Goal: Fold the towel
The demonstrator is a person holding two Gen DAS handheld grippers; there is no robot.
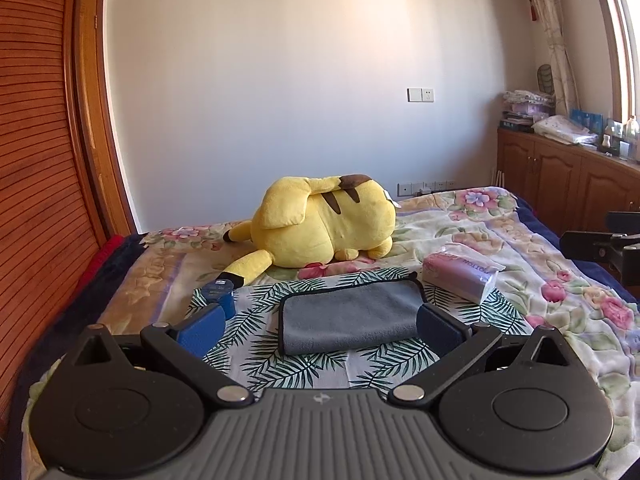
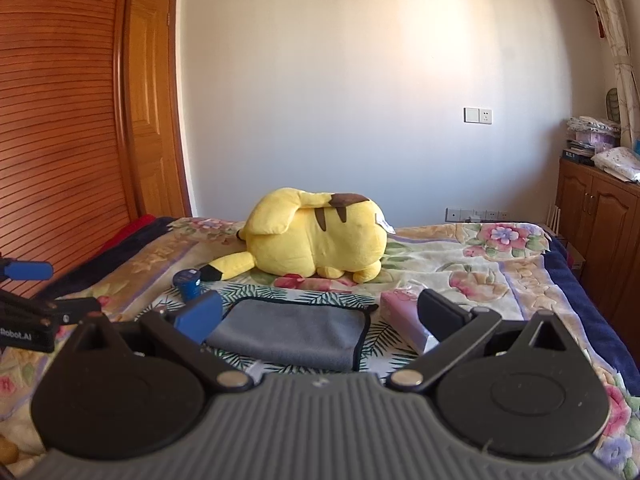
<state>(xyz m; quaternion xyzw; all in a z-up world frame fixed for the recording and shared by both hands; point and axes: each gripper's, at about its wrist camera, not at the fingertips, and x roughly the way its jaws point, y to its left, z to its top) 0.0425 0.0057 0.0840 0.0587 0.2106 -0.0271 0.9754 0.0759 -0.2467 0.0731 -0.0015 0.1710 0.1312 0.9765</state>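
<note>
The grey towel (image 1: 347, 318) lies folded into a flat, thick rectangle on a leaf-printed cloth (image 1: 256, 356) spread over the bed (image 1: 520, 240). Its fabric looks soft and short-piled, like microfibre, edged with a dark binding that shows along the far and left sides; the near edge is a rounded fold with layers stacked beneath it. In the right wrist view the towel (image 2: 292, 330) shows the binding running down its right end, where the layers meet.

Just right of the towel a soft pack of tissues (image 1: 460, 280) in pink and clear plastic rests on the cloth's edge. At the far left corner of the cloth stands a small blue round container (image 1: 219, 294). Farther back a plush yellow toy (image 1: 324, 222) with brown stripes lies on its side on the flowered quilt.

The left tongs (image 1: 320, 328) are spread wide and hold nothing, their blue pads (image 1: 202, 330) flanking the towel in view; they hang above the near edge of the cloth, pointing level towards the far wall. The right tongs (image 2: 320, 316) are likewise spread wide and hold nothing, set a little to the right, with the towel seen between their fingers and the tissue pack behind the right finger.
</note>
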